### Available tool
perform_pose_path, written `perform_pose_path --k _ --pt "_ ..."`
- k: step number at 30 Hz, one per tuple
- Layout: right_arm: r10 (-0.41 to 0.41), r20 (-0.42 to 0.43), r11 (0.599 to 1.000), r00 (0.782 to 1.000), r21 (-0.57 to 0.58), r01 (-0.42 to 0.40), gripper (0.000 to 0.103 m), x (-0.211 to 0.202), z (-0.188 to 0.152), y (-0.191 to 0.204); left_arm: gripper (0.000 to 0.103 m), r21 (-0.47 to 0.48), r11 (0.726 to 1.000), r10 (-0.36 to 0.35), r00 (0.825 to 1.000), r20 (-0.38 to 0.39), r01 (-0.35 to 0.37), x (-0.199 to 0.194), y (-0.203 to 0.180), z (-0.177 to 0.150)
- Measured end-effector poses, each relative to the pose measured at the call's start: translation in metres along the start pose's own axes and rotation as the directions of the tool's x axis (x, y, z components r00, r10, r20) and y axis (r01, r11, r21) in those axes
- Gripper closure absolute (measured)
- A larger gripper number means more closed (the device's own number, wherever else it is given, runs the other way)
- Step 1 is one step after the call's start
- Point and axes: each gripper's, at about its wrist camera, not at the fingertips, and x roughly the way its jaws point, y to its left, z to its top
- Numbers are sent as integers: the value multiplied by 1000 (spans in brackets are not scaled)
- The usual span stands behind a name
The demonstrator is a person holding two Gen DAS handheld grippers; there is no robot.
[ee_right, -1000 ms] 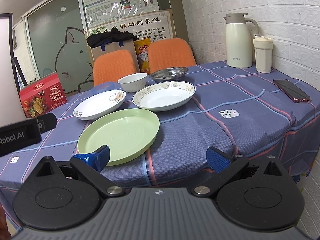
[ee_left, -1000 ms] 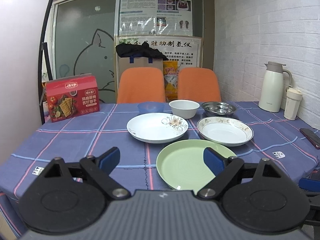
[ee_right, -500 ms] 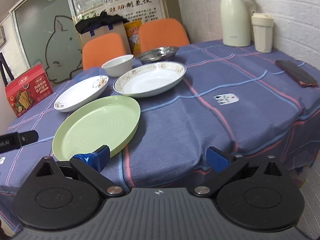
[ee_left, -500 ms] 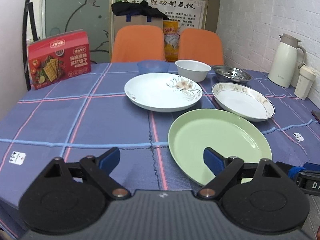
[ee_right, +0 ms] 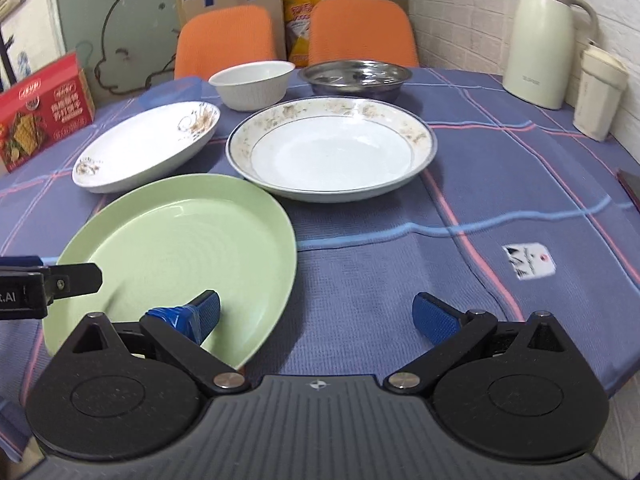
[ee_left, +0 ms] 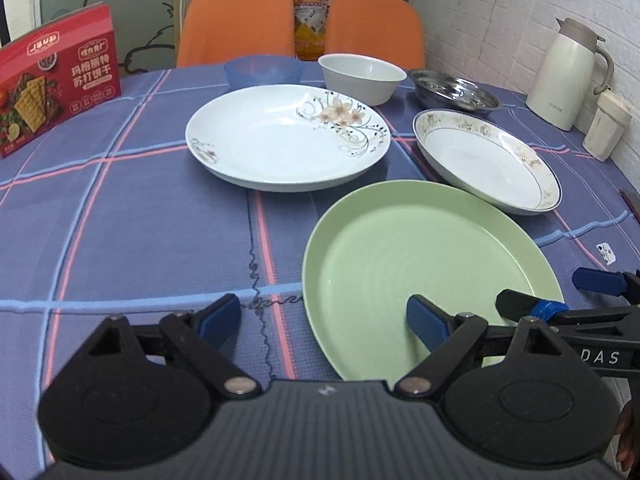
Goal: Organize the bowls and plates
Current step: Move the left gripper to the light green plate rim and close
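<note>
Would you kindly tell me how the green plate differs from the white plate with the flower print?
The green plate is a plain solid colour with faint concentric rings; the white flower-print plate carries a floral spray and scrolls near its rim. The green plate lies nearest the tools; the white one lies farther back, by the bowls. The green plate looks flatter, the white one somewhat deeper. Both are round, empty and rest on the checked tablecloth.
</note>
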Motion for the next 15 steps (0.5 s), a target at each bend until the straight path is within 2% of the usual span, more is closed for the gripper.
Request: perform_pose_path --k 6,11,15 --pt "45 9 998 999 -35 -45 12 2 2 0 14 53 998 16 1000 9 -17 4 -3 0" --pt "65 103 996 993 -67 -58 12 -1 -11 -2 15 56 998 13 1000 13 -14 6 -2 2" --pt "67 45 996 997 -64 -64 13 0 1 0 15 61 998 7 1000 4 -8 7 -1 5"
